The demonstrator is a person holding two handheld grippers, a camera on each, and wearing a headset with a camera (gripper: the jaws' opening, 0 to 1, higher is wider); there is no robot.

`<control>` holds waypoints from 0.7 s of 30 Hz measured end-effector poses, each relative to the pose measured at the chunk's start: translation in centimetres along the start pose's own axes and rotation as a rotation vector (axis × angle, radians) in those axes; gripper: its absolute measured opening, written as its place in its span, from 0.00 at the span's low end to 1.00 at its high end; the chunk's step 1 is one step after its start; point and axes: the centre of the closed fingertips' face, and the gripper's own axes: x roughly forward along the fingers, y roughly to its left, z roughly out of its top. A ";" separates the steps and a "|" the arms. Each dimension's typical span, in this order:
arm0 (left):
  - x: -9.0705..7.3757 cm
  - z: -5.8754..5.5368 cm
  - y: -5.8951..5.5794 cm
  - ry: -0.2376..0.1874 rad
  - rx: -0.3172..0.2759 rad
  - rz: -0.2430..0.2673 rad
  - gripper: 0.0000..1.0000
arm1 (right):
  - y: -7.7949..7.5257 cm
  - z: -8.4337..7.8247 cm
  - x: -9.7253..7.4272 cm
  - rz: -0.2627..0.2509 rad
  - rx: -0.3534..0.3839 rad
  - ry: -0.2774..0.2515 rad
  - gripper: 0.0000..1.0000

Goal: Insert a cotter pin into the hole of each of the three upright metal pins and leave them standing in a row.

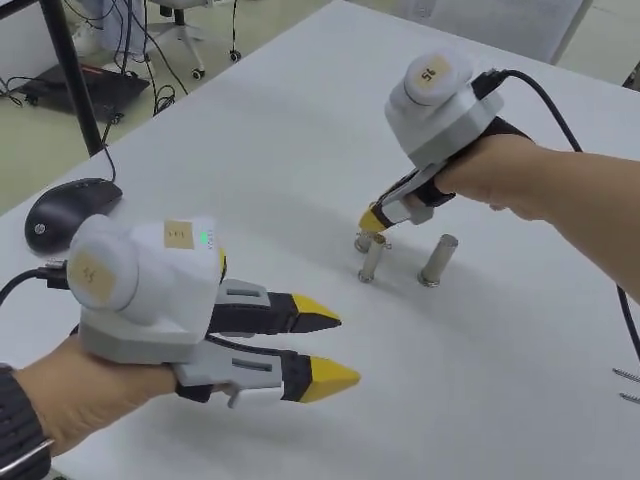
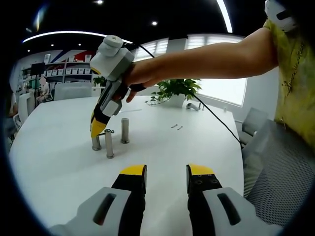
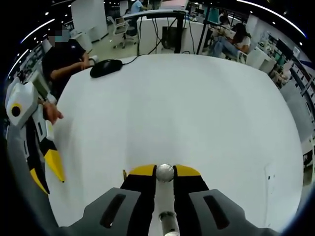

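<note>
tabletop, white and matte [image 1: 300, 130], spans the head view. three short upright silver metal pins [image 1: 372, 260] stand right of centre in that view: two close together, and the third pin [image 1: 438, 260] apart to their right. right gripper [image 1: 372, 224], white body with black jaws and yellow tips, reaches down from the upper right, its tip just above the leftmost of the pins. in the right gripper view a rounded silver pin top [image 3: 165, 172] sits between the yellow tips, with the jaws drawn near together on either side of it; whether they pinch it cannot be told. left gripper [image 1: 349, 348], same build, is at the lower left of the head view, well apart from the pins, jaws spread with nothing between them. two thin loose cotter pins [image 1: 625, 375] lie on the tabletop at the right edge. black computer mouse [image 1: 70, 215] rests at the left edge.
</note>
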 end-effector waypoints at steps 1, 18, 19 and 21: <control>0.0 0.0 0.0 -0.001 0.000 -0.001 0.31 | -0.2 0.0 0.0 -0.004 -0.001 0.002 0.12; 0.1 0.1 -0.2 0.013 0.001 -0.009 0.31 | -0.9 -0.3 -1.6 -0.010 0.045 0.004 0.11; 0.1 0.1 -0.2 0.014 0.003 -0.009 0.31 | -0.9 -0.3 -1.9 -0.012 0.046 0.002 0.11; 0.2 0.2 -0.3 0.015 0.004 -0.011 0.30 | -1.0 -0.3 -2.7 -0.018 0.049 -0.005 0.11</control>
